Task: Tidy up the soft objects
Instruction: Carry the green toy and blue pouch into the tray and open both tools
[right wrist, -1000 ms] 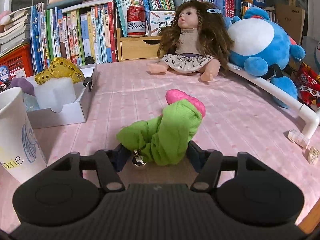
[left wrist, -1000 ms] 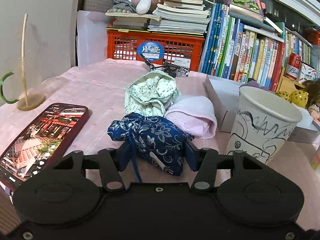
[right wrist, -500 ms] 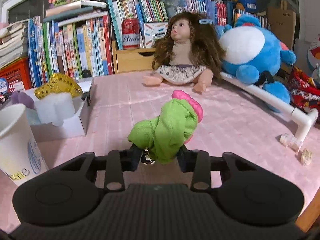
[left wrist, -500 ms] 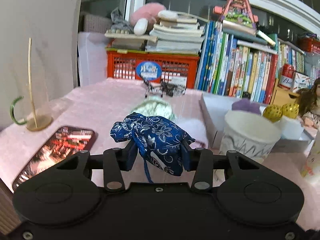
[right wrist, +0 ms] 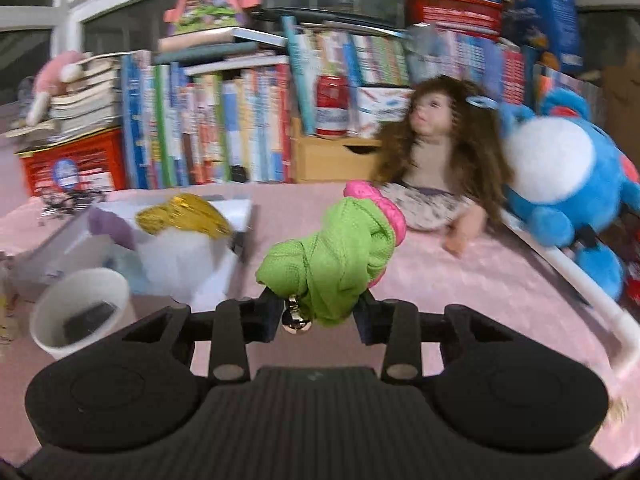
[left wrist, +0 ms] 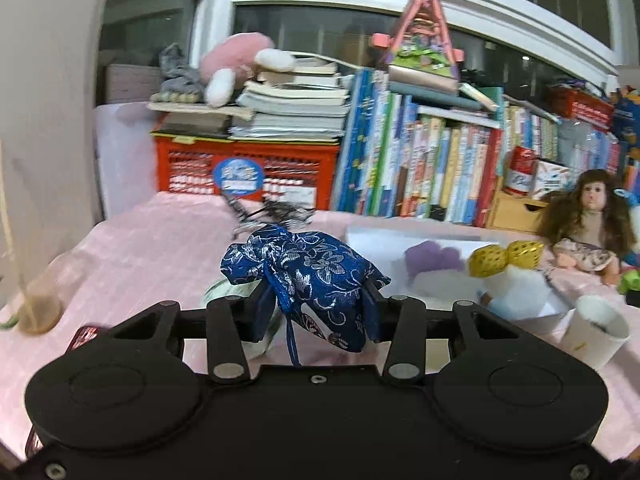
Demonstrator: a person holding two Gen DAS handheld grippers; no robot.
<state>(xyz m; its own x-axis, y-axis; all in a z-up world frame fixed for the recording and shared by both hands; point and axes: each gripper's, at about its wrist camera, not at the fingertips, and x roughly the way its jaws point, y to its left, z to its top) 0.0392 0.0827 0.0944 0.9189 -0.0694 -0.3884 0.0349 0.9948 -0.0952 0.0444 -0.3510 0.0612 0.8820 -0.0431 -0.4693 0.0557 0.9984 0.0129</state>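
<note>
Pouches are riding clear of the pink tablecloth (left wrist: 132,248): the left gripper (left wrist: 316,312) is clamping a blue brocade drawstring pouch (left wrist: 308,272), the right gripper (right wrist: 316,312) is squeezing a green-and-pink cloth toy (right wrist: 340,256). Both look bound for the white box (right wrist: 224,216); carrying them high should be clearing its wall and the paper cup (right wrist: 80,312).

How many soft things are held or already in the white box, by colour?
Blue: 1, pouch in left gripper
Green: 1, pouch in right gripper
Gold: 1
Purple: 1
White: 1
Total: 5, three in the white box
</note>
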